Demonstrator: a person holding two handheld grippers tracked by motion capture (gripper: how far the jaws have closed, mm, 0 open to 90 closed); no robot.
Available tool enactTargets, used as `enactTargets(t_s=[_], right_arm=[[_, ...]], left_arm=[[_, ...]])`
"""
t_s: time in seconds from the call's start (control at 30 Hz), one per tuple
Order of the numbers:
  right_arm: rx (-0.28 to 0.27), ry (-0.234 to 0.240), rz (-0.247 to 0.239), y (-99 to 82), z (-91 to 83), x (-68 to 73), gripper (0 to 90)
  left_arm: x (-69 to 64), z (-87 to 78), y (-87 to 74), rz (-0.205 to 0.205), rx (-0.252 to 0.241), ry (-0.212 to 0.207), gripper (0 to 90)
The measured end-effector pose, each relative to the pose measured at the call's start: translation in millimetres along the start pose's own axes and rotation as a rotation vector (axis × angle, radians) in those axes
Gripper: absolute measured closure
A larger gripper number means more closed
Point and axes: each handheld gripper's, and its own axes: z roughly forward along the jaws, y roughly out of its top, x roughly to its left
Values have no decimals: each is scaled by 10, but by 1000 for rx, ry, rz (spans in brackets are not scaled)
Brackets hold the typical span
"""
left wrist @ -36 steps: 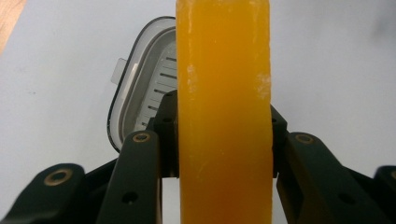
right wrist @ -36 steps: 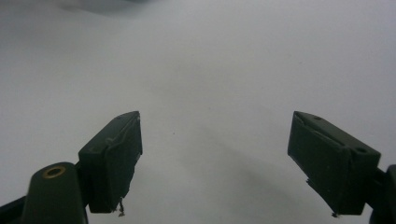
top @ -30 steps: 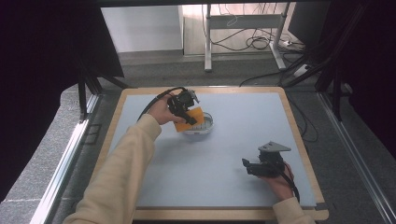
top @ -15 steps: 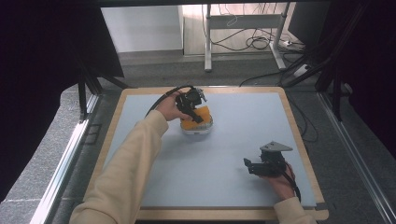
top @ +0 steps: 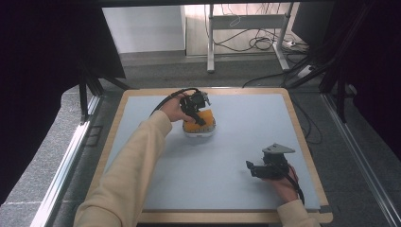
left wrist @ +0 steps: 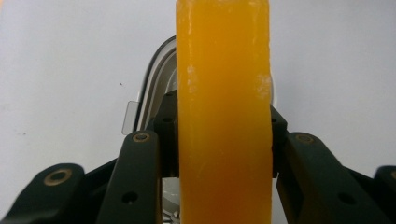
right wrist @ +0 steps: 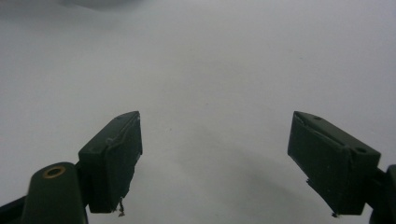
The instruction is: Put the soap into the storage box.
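I have the left tongs (top: pixel 197 112) clamped across the flat faces of the orange sponge (left wrist: pixel 224 112), held edge-up over the white bowl (top: pixel 201 131) on the table (top: pixel 227 156); it looks light, soft and compressible, so a mid-body hold suits, while the right tongs (right wrist: pixel 215 161) stand open and empty.

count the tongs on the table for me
2. The left tongs are at the far middle of the blue mat, clamped on an orange sponge over a white bowl; the right tongs rest open near the front right.
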Motion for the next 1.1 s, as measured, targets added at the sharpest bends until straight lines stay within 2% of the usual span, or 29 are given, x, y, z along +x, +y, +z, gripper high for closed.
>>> enactTargets(t_s=[0.33, 0.4, 0.43, 0.47, 0.5, 0.57, 0.6, 0.63, 0.7, 0.73, 0.8, 0.93, 1.1], right_arm=[[5, 1, -4, -1, 6, -1, 181], [5, -1, -4, -1, 10, -1, 180], [6, 2, -1, -2, 8, -3, 180], [6, 2, -1, -2, 8, -3, 180], [5, 7, 0, -3, 7, -3, 179], [7, 15, -2, -2, 7, 3, 177], [15, 18, -6, -3, 15, 12, 174], [15, 18, -6, -3, 15, 12, 174], [20, 22, -11, -4, 24, 21, 172], [23, 24, -13, -3, 23, 26, 171], [23, 27, -11, -3, 20, 27, 171], [24, 28, -12, -4, 27, 27, 171], [29, 27, -12, -5, 32, 23, 170]], left_arm=[[6, 111, 1, 21, 17, -18, 619], [10, 138, 7, 13, 19, -14, 615], [18, 132, 12, 0, 6, -18, 563], [19, 112, 19, -13, -14, -14, 563], [8, 78, 32, -20, -34, 4, 511], [-12, 24, 51, -13, -36, 48, 437], [-22, 9, 54, -13, -35, 62, 352], [-32, -11, 55, -13, -34, 82, 352], [-36, -39, 49, -27, -26, 125, 269], [-34, -48, 42, -43, -21, 157, 189], [-35, -74, 11, -72, -13, 216, 171], [-53, -130, -59, -105, -40, 230, 123], [-68, -214, -162, -143, -92, 216, 118]])
